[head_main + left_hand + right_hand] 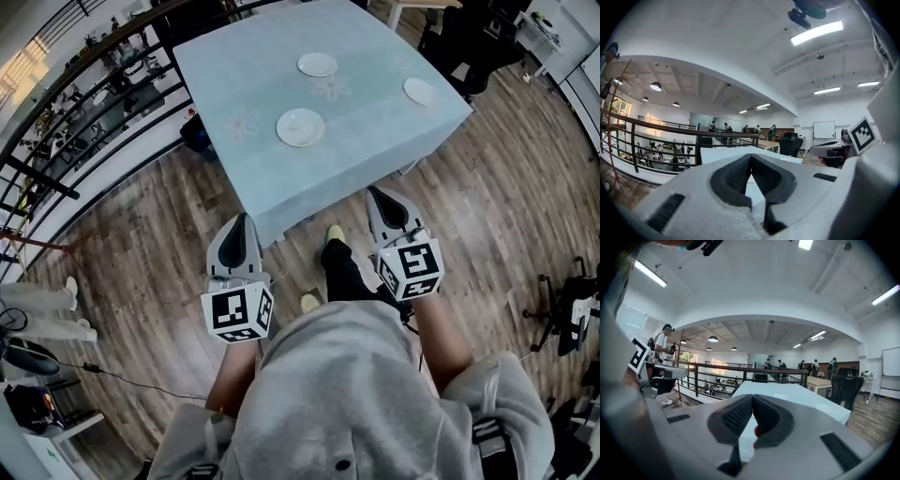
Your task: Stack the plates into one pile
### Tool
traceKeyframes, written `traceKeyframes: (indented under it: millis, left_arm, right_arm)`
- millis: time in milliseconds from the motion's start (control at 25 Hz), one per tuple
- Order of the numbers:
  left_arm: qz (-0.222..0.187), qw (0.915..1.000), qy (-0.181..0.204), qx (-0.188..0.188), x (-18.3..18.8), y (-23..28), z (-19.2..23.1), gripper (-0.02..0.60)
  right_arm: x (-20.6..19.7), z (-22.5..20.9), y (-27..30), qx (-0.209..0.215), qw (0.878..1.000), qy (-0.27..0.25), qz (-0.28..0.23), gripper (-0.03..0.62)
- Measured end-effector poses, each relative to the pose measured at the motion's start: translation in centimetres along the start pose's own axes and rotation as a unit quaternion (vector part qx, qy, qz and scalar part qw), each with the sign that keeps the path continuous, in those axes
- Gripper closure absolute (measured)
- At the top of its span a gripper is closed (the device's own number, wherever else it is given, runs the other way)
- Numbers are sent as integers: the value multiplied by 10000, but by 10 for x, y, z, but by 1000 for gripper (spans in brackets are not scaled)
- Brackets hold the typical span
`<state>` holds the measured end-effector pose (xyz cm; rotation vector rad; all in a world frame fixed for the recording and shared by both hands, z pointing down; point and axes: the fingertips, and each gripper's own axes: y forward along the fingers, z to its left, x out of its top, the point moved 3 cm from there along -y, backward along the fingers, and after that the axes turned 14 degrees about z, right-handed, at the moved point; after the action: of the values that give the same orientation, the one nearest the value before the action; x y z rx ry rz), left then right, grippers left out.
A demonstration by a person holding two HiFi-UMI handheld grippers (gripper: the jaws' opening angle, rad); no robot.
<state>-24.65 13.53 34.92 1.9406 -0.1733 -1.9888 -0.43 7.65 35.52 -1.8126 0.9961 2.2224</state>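
Observation:
Three white plates lie apart on the table with the pale blue cloth [253, 178]: a near plate [300, 127], a far plate [317, 65] and a right plate [419, 91]. My left gripper [247, 217] hangs short of the table's near edge, shut, with nothing in it. My right gripper [373, 191] is also held short of that edge, shut and empty. In the left gripper view the gripper [751, 157] has its jaws closed before the table [726, 153]. In the right gripper view the gripper [753, 397] is closed too, with faint plates [780, 397] on the table top beyond.
A black metal railing [84, 131] runs along the left of the table. A black office chair [459, 47] stands at the far right corner. A stand with gear [567, 314] is on the wood floor at the right. People stand far off [815, 366].

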Motion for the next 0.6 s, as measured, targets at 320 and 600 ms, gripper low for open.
traceKeyframes:
  millis: [320,600]
  left_arm:
    - [80,9997,136,-162,9,37,-18,563]
    - [124,9996,208,-134,26,78,-24,563]
  right_arm:
    - [2,-30,14,-72,9999,-95,15,569]
    - [10,-65,41,-33,9999,-85,46,569]
